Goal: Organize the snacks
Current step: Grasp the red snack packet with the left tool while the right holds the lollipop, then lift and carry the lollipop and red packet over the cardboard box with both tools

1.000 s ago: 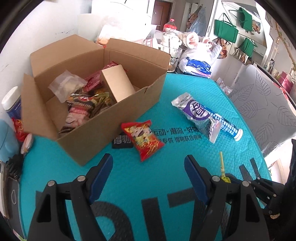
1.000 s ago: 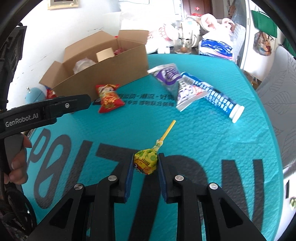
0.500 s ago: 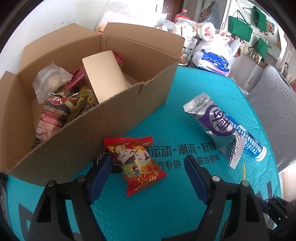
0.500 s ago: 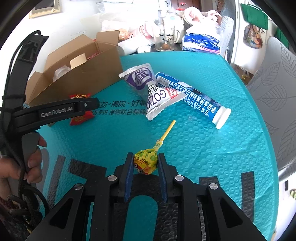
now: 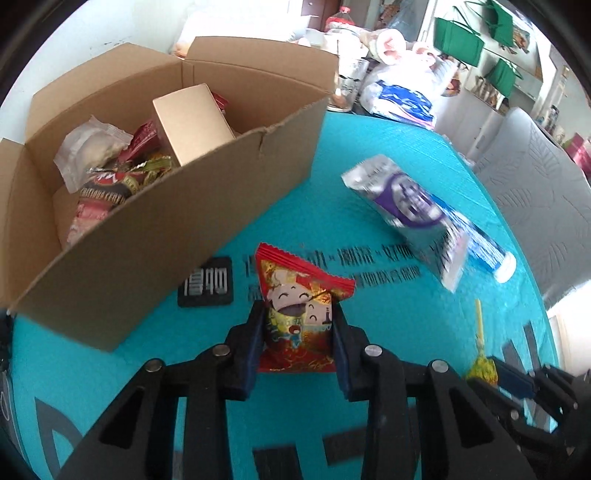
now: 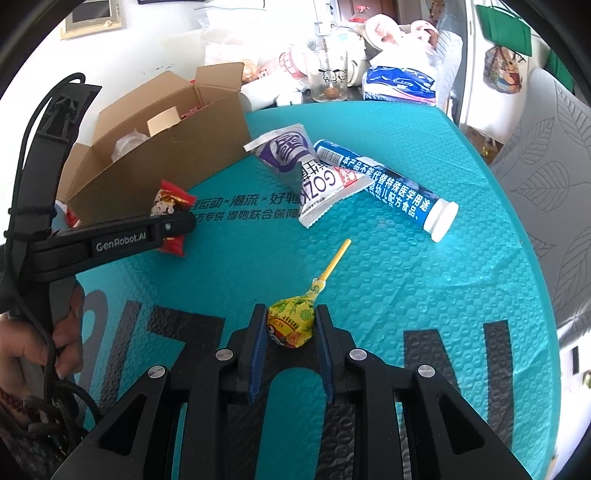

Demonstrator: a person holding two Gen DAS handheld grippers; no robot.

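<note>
Beside the cardboard box point(image 5: 155, 258), left gripper point(image 5: 298, 325) with fingers clamped on the red snack packet point(image 5: 295, 314), probably to lift it into the box. Right gripper point(image 6: 290, 328) with fingers closed on the wrapped lollipop point(image 6: 291, 325), stick pointing away. Teal surface point(image 6: 461, 295) carrying also a purple pouch point(image 6: 299, 166) and a blue tube point(image 6: 388, 188); cluttered room behind, with green bags point(image 5: 458, 33) on the wall.
</note>
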